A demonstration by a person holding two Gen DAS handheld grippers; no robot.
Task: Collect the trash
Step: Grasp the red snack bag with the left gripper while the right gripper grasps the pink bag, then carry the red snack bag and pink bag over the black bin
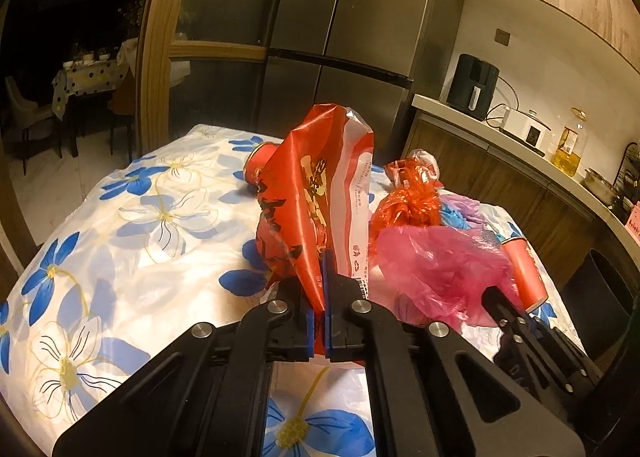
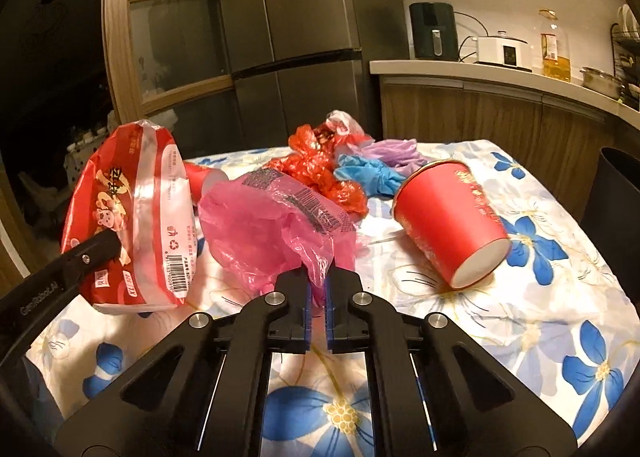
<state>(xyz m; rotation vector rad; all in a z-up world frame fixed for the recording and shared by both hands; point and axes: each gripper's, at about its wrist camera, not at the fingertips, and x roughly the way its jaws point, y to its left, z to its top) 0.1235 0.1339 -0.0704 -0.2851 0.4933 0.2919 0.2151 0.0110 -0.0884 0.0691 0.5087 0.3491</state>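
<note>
Most of the work looks to be ahead: the trash lies scattered over the flowered tablecloth (image 2: 552, 297), and nothing seems to have reached the dark bin (image 2: 618, 193) standing off the table's right side. Two pieces are in hand, though. The left gripper (image 1: 323, 297) has its jaws pressed together on the lower edge of the red wrapper (image 1: 316, 193), which stands up from the pinch, long axis near upright, its top leaning away toward the fridge (image 1: 352, 17). The right gripper (image 2: 318, 289) is clamped on a fold of the pink bag (image 2: 272, 225), a slumped heap just ahead of it with no clear direction. Left lying are a red cup (image 2: 448, 217) on its side, rim pointing back at the fridge, base toward us, a second cup (image 2: 202, 177) behind the wrapper, and crumpled red (image 2: 320, 169), blue (image 2: 368, 173) and purple bags (image 2: 394, 153).
</note>
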